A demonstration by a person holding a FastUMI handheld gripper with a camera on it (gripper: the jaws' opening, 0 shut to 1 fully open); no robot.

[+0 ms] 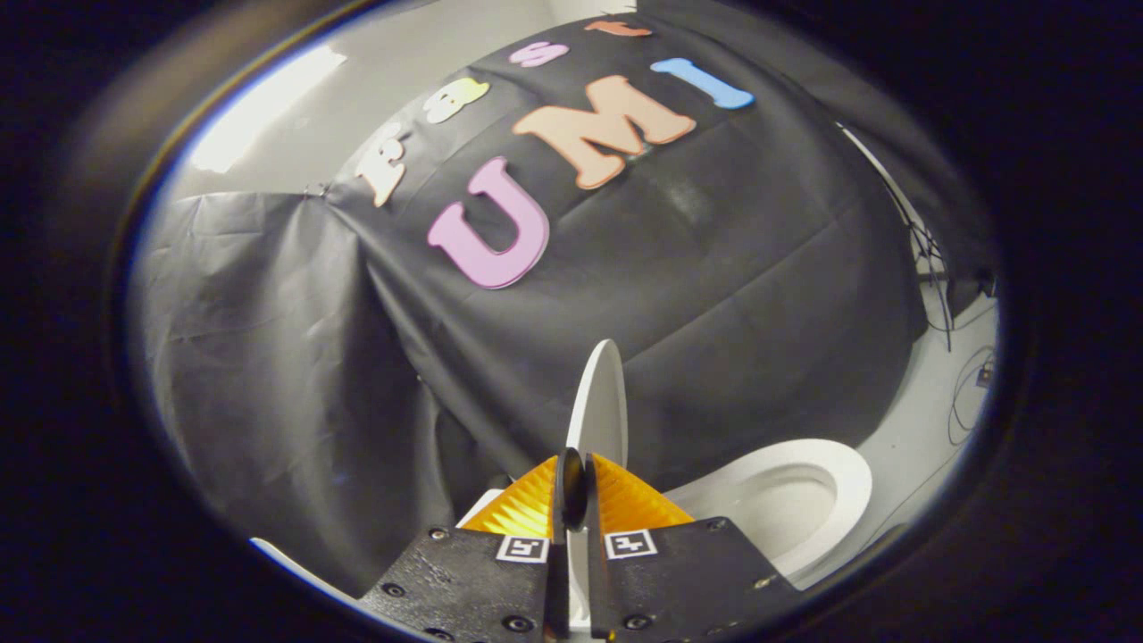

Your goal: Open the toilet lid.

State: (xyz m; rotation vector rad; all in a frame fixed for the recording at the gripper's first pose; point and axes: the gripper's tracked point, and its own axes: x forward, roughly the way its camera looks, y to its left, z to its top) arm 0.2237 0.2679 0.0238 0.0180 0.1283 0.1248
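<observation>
Here the fingers [571, 487] pinch the raised toilet lid [600, 402] beside the bowl [804, 500].

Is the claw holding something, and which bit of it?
Yes. The claw is pinching the white toilet lid by its thin edge, both fingers pressed on it. The lid stands raised, beside the open toilet bowl.

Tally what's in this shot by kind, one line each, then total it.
Toilet lid, raised on edge, pinched between the fingers of the gripper: 1
Toilet bowl with its seat, beside the fingers: 1
Black cloth wall, beyond the lid: 1
Cables by the wall's far side: several, too tangled to count
Total: 3 counted things, plus the cables
</observation>
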